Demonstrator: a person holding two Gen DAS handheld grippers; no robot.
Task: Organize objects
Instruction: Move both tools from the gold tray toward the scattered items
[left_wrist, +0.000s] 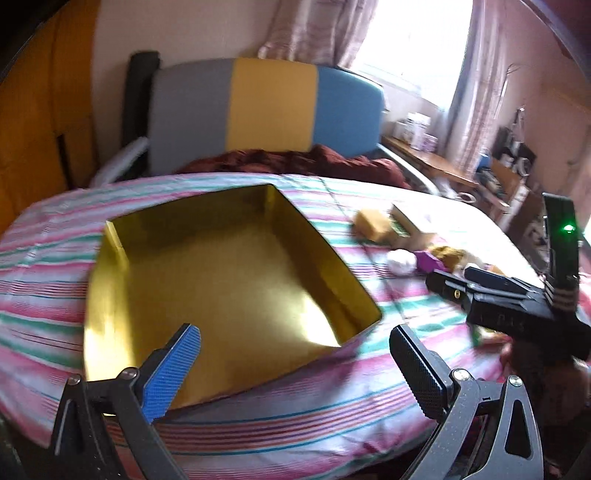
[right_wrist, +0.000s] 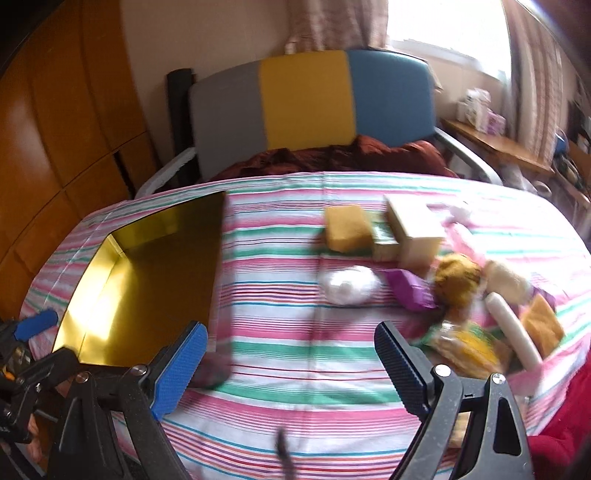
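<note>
Left wrist view: left gripper (left_wrist: 295, 369) spread wide, nothing between the blue pad and the black pad, hovering tilted down over the near corner of the gold box (left_wrist: 221, 266). Box open-topped, bare inside, resting on the striped bedsheet (left_wrist: 48, 266). To its right, the right gripper (left_wrist: 513, 306) seen from the side above the sheet.

Right wrist view: right gripper (right_wrist: 291, 369) likewise released, jaws far apart, grasping nothing, above bare striped cloth. Just beyond its right finger, a blurred heap: white tube (right_wrist: 513, 332), yellow packet (right_wrist: 469, 347), purple wrapper (right_wrist: 410, 288), white bundle (right_wrist: 351, 284), brown fuzzy lump (right_wrist: 456, 277). Farther back, yellow sponge (right_wrist: 347, 229) touching a cream carton (right_wrist: 413, 229). Gold box well left of the heap. Behind the bed, a grey, yellow and blue headboard (right_wrist: 306, 99).
</note>
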